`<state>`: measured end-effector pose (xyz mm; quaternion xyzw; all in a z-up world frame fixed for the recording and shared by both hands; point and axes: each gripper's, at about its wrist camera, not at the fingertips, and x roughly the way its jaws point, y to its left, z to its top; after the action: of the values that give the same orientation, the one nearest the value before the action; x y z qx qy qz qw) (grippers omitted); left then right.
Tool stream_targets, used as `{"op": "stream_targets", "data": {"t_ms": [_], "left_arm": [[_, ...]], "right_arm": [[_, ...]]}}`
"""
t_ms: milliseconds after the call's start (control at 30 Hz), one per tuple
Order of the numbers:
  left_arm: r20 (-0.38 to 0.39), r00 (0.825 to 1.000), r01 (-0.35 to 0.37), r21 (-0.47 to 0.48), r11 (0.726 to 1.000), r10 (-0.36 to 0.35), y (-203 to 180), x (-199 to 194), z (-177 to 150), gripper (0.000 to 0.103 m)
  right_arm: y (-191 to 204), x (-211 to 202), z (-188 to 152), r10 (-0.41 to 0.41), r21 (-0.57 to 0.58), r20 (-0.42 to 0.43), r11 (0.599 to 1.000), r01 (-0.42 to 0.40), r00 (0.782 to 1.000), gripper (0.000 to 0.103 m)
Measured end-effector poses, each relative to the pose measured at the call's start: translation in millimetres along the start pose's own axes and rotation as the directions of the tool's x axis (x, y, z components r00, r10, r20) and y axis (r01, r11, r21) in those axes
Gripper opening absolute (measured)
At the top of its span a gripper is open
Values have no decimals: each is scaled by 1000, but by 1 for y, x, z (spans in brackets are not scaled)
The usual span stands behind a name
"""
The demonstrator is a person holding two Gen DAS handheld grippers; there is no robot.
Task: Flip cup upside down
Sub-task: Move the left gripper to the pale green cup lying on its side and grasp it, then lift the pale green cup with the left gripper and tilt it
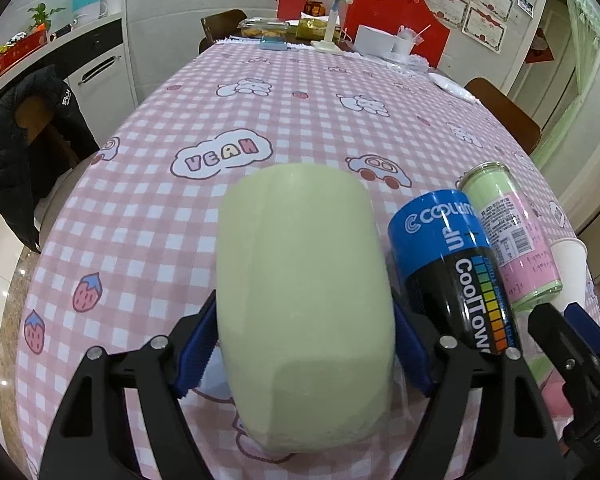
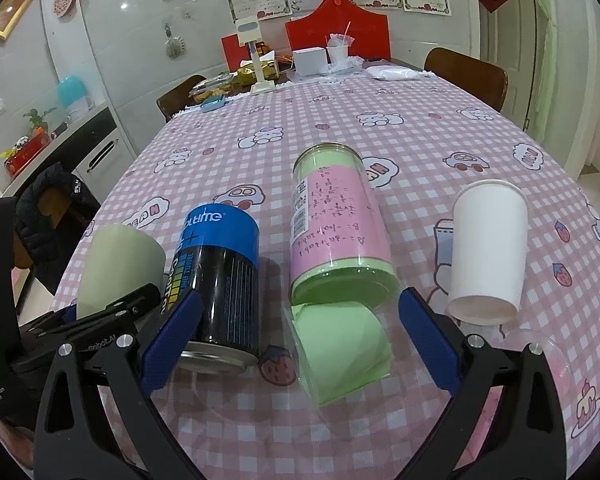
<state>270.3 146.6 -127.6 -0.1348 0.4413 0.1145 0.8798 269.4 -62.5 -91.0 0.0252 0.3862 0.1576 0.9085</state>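
left gripper (image 1: 304, 344) clamps the pale green ceramic cup (image 1: 304, 280) over the pink checked tablecloth (image 1: 160, 220); right gripper (image 2: 300, 340) gapes empty; next, likely rotating and setting it rim-down.

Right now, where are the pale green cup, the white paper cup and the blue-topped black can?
Pale green cup (image 1: 304, 300): left wrist view, side wall.
White paper cup (image 2: 488, 252): right wrist view, side wall.
Blue-topped black can (image 2: 224, 280): right wrist view, black body.

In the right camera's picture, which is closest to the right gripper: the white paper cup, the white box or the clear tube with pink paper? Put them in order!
From the right gripper:
1. Clear tube with pink paper, straight ahead, its near end between the fingers.
2. White paper cup, farther out to the right.
3. White box, far end of the table.
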Motion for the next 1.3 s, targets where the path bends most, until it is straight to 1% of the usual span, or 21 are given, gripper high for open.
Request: {"op": "stream_targets", "data": {"t_ms": [200, 433, 533, 733, 833, 1000, 1133, 1300], "left_arm": [[2, 1000, -10, 20, 1000, 10, 0, -11, -7, 77], [30, 1000, -3, 35, 999, 2, 2, -39, -19, 77], [49, 999, -4, 55, 999, 1, 0, -56, -29, 77], [76, 997, 22, 90, 996, -29, -10, -88, -55, 77], [73, 996, 50, 112, 992, -58, -20, -102, -69, 77], [73, 994, 75, 157, 985, -87, -40, -114, -89, 77], [53, 991, 109, 200, 974, -122, -58, -114, -102, 77], [4, 989, 145, 242, 959, -151, -79, -105, -114, 77]], "right_arm": [[0, -12, -3, -8, 4, 12, 1000, 8, 1000, 95], [1, -42, -14, -14, 11, 46, 1000, 14, 999, 95], [0, -57, -22, -18, 17, 59, 1000, 17, 998, 95], [-7, -87, -41, -42, 35, 78, 999, 40, 996, 95], [-13, -100, -51, -59, 50, 78, 997, 55, 995, 95], [-29, -120, -71, -100, 78, 72, 992, 95, 992, 95], [-38, -129, -83, -140, 88, 61, 987, 134, 988, 95], [-50, -132, -93, -173, 113, 39, 979, 167, 984, 95]]}}
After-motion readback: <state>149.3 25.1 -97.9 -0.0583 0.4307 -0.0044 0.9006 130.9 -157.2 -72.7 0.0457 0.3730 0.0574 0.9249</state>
